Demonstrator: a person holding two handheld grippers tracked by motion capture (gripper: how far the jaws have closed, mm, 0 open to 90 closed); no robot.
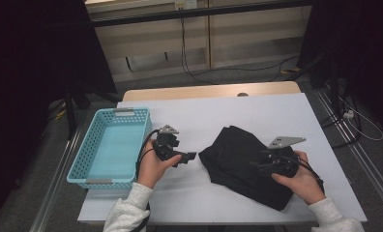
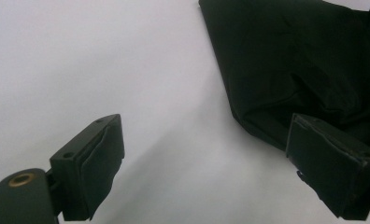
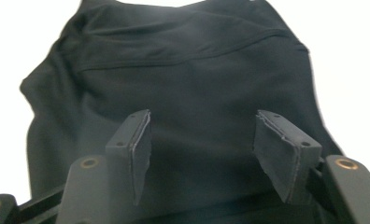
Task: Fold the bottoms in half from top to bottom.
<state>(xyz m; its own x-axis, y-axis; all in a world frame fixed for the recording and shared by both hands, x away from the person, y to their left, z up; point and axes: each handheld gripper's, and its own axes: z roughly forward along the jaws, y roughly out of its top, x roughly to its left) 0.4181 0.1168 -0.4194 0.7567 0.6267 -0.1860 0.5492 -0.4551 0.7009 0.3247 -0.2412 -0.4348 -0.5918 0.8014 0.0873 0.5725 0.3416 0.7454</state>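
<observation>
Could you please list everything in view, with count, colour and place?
cloth: one, black, folded and rumpled, right of centre on the table
basket: one, turquoise, perforated walls, left part of the table, nothing visible inside
table: one, white top with a wooden strip at the far edge
cables: several, dark, on the grey floor beyond the table
left gripper: one, black, in the left hand between basket and cloth, jaws open over bare table, pointing towards the cloth
right gripper: one, black, in the right hand over the cloth's near right part, jaws apart, nothing between them
sleeves: two, white, at the near edge
</observation>
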